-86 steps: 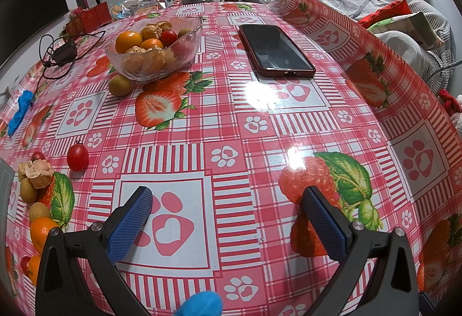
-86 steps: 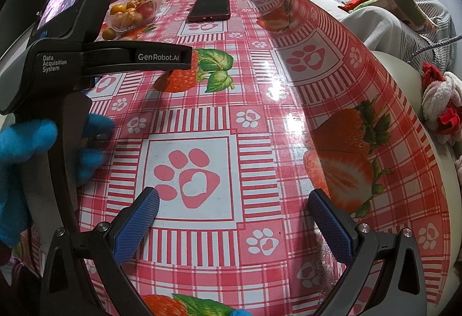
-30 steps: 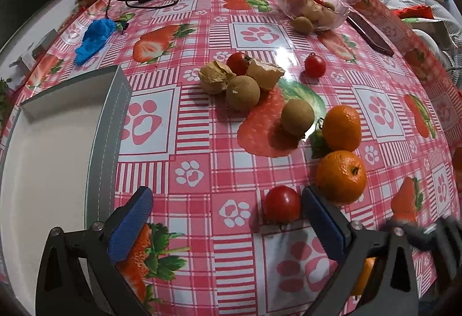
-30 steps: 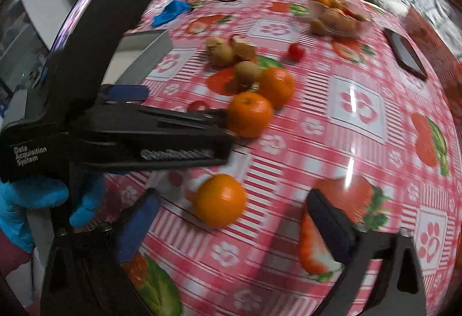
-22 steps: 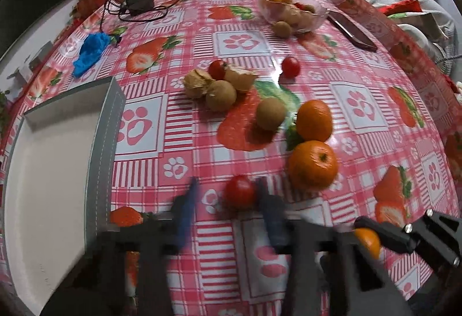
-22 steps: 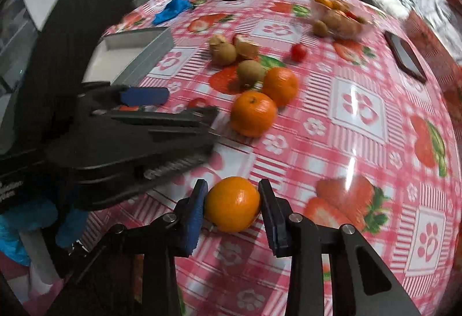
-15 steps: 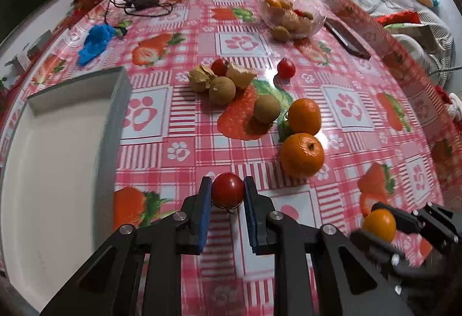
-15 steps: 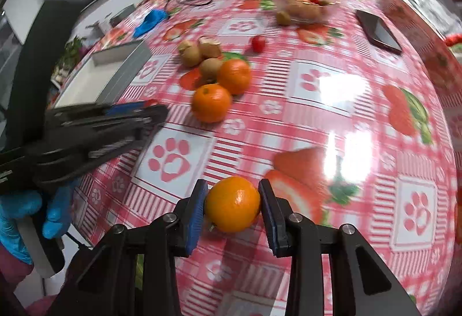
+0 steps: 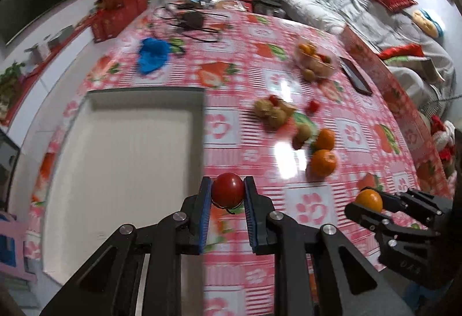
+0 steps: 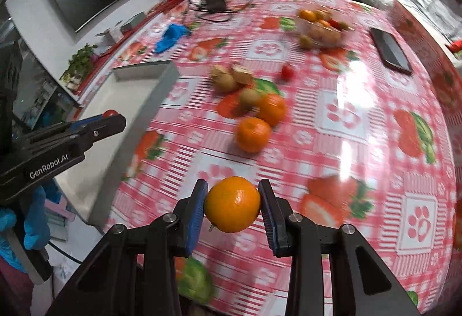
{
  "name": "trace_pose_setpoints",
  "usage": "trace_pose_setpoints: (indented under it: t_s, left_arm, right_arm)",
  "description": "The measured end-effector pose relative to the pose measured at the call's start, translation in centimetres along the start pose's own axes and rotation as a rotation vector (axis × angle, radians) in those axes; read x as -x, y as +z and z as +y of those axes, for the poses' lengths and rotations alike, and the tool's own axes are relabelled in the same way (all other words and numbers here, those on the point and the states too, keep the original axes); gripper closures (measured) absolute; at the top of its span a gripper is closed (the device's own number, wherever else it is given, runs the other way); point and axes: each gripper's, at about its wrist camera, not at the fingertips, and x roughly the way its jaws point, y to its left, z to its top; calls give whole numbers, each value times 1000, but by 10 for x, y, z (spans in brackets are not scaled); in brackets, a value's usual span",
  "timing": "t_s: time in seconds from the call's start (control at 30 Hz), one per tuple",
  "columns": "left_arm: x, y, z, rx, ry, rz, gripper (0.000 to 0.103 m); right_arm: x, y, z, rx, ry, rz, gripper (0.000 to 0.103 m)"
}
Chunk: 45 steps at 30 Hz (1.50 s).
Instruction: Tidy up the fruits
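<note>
Two grippers, each pinching one fruit. Left gripper pads clamp a red tomato, held above the table beside the right wall of the grey tray. Right gripper pads clamp an orange, raised over the red checked tablecloth.

Hard to make out: motion blur smears the loose fruit. Two oranges lie touching mid-table; brown fruits behind them cannot be identified. A small tomato sits apart from them. Contents of the glass bowl are blurred, orange and red lumps only. Tray's near end is cut off by the left gripper body. Dark phone lies near the table's right edge; a blue cloth lies far left.

Readable: "GenRobot.AI" on the left gripper's side, in the right wrist view. Blue glove below it.
</note>
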Motion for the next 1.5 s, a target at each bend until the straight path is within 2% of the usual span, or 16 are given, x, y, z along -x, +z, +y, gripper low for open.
trace_pose_setpoints:
  t_s: [0.23,0.4,0.57,0.67,0.7,0.73,0.77,0.8,0.87,0.93,1.0,1.07,1.33,1.37,1.4,1.5]
  left_arm:
    - [0,-17,73,104,95,14,79]
    - [-9,-32,104,164,129,50,79]
    - [-31,-46,118,185,159,97,79]
    - [-42,-49,120,194,149,112,79]
    - [-44,-50,120,192,149,111,79]
    - [-46,-49,119,188,149,113,79]
    - [-48,-48,117,178,154,102,79]
    - [-50,-46,114,168,156,99,78]
    - [-55,-42,113,168,141,94,77]
    - [-58,-38,111,167,136,92,70]
    - [-57,-38,112,169,138,87,51]
    - [-55,-42,119,172,146,75,46]
    - [-48,-55,125,186,161,83,43]
    - [-47,-55,124,185,161,84,43]
    - [-47,-55,123,184,160,85,43]
    - [-47,-54,122,177,160,85,43]
  right_arm:
    - [-20,26,67,96,66,18,65]
    - [-41,39,115,162,121,39,65]
    - [-70,45,153,209,149,90,65]
    - [-75,47,162,235,114,80,65]
    - [-75,47,160,232,104,79,54]
    - [-72,47,157,227,100,73,33]
    - [-69,47,154,225,86,60,24]
    - [-65,46,149,229,64,43,21]
    - [-60,38,138,258,13,29,21]
    - [-58,28,124,288,-31,37,21]
    - [-59,19,114,312,-58,52,21]
    - [-63,13,106,323,-63,70,21]
    - [-89,0,136,470,-8,83,24]
    - [-91,0,138,478,-5,84,31]
    - [-96,-1,141,482,7,96,47]
    - [-97,0,140,461,23,87,62]
